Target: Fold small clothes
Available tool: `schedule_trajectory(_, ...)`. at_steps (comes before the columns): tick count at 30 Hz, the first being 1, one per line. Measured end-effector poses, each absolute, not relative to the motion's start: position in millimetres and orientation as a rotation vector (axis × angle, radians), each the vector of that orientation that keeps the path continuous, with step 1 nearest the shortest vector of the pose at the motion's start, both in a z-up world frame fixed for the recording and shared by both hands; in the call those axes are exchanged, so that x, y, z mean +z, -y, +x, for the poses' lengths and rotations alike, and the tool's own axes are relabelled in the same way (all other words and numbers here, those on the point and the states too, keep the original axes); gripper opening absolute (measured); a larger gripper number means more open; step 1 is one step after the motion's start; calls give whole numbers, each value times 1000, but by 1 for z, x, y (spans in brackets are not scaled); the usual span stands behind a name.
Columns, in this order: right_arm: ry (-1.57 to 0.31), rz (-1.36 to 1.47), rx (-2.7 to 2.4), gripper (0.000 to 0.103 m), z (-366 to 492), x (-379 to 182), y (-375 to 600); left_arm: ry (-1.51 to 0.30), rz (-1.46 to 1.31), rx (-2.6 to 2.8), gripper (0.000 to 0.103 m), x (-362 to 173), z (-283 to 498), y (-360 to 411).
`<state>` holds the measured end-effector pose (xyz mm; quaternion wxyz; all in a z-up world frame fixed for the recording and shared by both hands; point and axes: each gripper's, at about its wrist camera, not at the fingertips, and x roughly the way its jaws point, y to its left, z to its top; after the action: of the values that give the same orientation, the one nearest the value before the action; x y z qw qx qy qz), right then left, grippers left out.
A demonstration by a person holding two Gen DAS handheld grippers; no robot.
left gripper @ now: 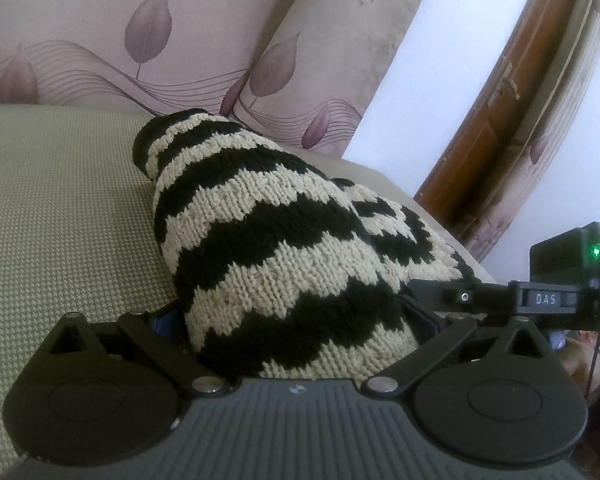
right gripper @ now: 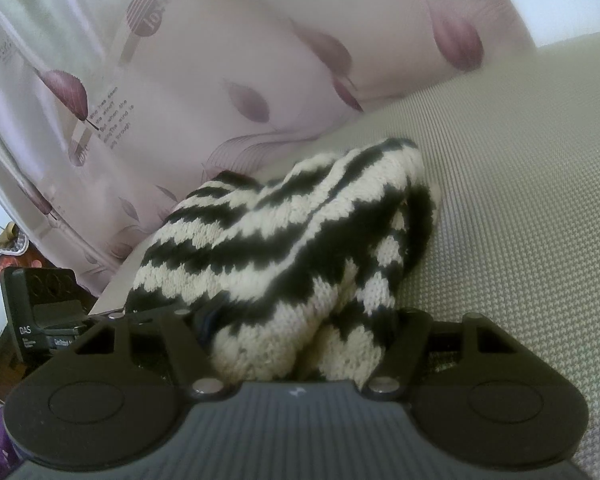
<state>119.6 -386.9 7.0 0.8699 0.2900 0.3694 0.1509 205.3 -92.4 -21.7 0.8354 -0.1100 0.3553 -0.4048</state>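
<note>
Plainly, "DAS" label beside striped knit.

Soft, dim daylight; fisheye-curved edges, right wrist view blurred.

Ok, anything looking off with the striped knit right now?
The black-and-cream striped knitted garment is bunched in a heap on the beige woven cushion, not flat. It drapes between both the left gripper and right gripper, hiding their fingertips. No damage visible.

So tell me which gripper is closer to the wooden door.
Right. The right gripper lies toward the wooden door from the striped knit garment; the left gripper lies on the far side.
</note>
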Motion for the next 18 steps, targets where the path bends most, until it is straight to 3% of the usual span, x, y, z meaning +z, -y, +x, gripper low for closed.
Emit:
schedule_trajectory(8,-781,581,308,69,120,10,382,-748,-201,-827,103,-19,201,95)
schedule_trajectory(14,-766,562,292,59,117,14,378,-726,-182,-805,88,-14,196,95)
schedule_trajectory(18,-762,584,294,57,116,13,381,-713,-161,-806,85,-12,192,95)
